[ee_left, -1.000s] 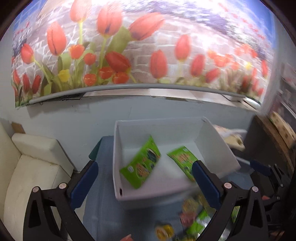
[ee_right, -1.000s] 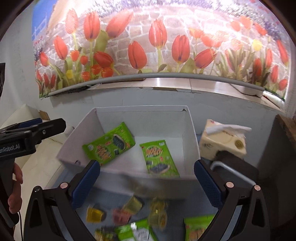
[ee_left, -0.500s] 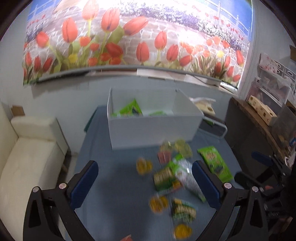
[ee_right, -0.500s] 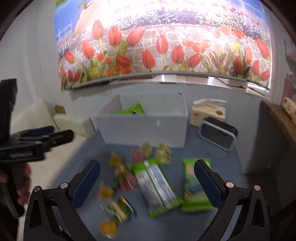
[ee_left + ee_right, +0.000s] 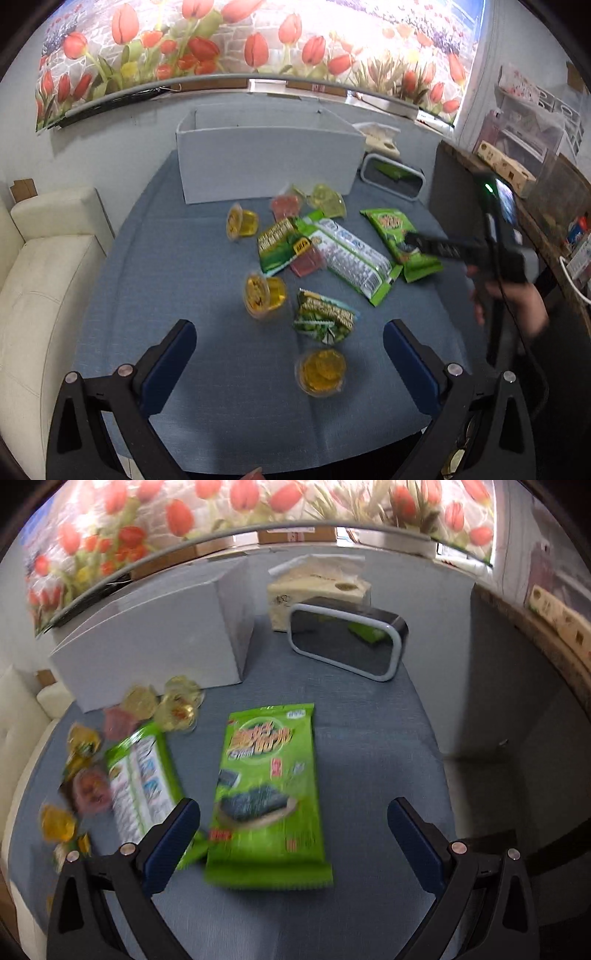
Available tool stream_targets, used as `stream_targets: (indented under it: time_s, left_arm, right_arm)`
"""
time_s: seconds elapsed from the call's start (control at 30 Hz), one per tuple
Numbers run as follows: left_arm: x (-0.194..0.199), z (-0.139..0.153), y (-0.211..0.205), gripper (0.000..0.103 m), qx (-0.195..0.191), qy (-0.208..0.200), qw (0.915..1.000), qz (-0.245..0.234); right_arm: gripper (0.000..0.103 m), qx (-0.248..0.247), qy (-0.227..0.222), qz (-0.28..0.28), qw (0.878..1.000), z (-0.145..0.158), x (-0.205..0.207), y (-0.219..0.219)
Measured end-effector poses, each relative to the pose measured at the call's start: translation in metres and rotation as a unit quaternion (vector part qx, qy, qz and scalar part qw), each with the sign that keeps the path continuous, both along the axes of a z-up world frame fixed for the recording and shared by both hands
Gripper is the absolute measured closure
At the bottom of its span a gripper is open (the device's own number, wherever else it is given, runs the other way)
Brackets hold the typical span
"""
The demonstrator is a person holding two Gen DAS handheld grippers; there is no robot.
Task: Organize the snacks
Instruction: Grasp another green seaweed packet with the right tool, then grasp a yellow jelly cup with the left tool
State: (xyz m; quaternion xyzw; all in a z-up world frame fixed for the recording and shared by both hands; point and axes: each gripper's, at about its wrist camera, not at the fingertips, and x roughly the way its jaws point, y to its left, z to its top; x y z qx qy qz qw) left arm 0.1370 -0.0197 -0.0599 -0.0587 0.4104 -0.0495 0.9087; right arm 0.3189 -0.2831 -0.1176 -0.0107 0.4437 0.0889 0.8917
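- My left hand-held gripper [image 5: 290, 354] hangs with jaws wide apart, empty, above a yellow jelly cup [image 5: 322, 371].
- My right hand-held gripper [image 5: 293, 829] is spread too, over the green seaweed packet [image 5: 266, 786].
- Snacks lie scattered on the blue worktop [image 5: 177, 273], near the white box [image 5: 267, 162].

Snack packets, green: four — one seaweed packet [image 5: 266, 790], one long clear-windowed packet [image 5: 351, 254], two smaller packets [image 5: 282, 244] [image 5: 325, 320]. Jelly cups: three yellow [image 5: 242, 225] [image 5: 264, 295] [image 5: 321, 371], two pink [image 5: 285, 205] [image 5: 306, 263], one pale green [image 5: 328, 199]. White box [image 5: 266, 162]: one; tissue box [image 5: 317, 590]: one; clock [image 5: 345, 640]: one.
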Motion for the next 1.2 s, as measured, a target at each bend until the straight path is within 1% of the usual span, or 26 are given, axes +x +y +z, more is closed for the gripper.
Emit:
stream_targets:
  time_s: [0.1,0.17,0.27,0.3,0.37,0.4,0.43,0.6,0.77,0.87,0.9,1.03,1.13,1.2]
  left_arm:
    - [0.001,-0.003,0.001,0.0,-0.001,0.003,1.0,0.003]
    - [0.003,-0.004,0.004,0.0,0.001,0.003,0.9999,0.01]
    - [0.008,-0.007,0.004,0.0,0.007,0.009,0.9999,0.012]
    - [0.01,-0.008,0.005,0.0,0.009,0.011,0.9999,0.009]
    - [0.014,-0.012,0.006,0.0,0.016,0.015,0.9997,0.012]
    - [0.015,-0.014,0.007,0.0,0.015,0.016,0.9997,0.014]
    - [0.018,-0.017,0.008,0.0,0.013,0.02,0.9996,0.014]
    - [0.035,-0.025,0.011,0.0,0.017,0.026,0.9994,0.017]
    - [0.058,-0.033,0.011,0.0,0.017,0.037,0.9989,0.022]
    - [0.073,-0.04,0.01,0.0,0.023,0.041,0.9985,0.029]
    - [0.078,-0.042,0.011,0.0,0.026,0.045,0.9981,0.033]
    - [0.097,-0.058,0.01,0.0,0.037,0.067,0.9961,0.043]
    - [0.103,-0.067,0.008,0.0,0.05,0.075,0.995,0.045]
    - [0.103,-0.071,0.01,0.001,0.043,0.078,0.9949,0.047]
  right_arm:
    - [0.0,-0.014,0.019,0.001,1.0,-0.01,0.018,0.013]
    - [0.0,-0.011,0.029,0.007,0.999,-0.017,0.022,0.021]
    - [0.001,-0.035,0.042,0.012,0.998,-0.029,0.03,0.031]
    - [0.004,-0.049,0.029,0.02,0.998,-0.029,0.029,0.036]
    - [0.014,-0.045,0.023,0.026,0.998,-0.026,0.028,0.039]
    - [0.024,-0.046,0.02,0.027,0.998,-0.024,0.027,0.04]
    - [0.03,-0.047,0.019,0.028,0.998,-0.022,0.025,0.043]
    - [0.033,-0.042,0.014,0.032,0.999,-0.019,0.018,0.041]
    - [0.033,-0.022,0.008,0.022,0.999,-0.016,-0.004,0.022]
    - [0.033,-0.019,0.001,0.016,1.0,-0.009,-0.016,0.012]
    - [0.033,-0.01,0.0,0.012,1.0,-0.005,-0.023,0.006]
    - [0.033,0.006,-0.015,0.004,1.0,0.007,-0.048,-0.007]
    - [0.033,0.011,-0.031,0.003,0.999,0.018,-0.06,-0.013]
    - [0.033,0.016,-0.039,0.007,0.999,0.025,-0.069,-0.011]
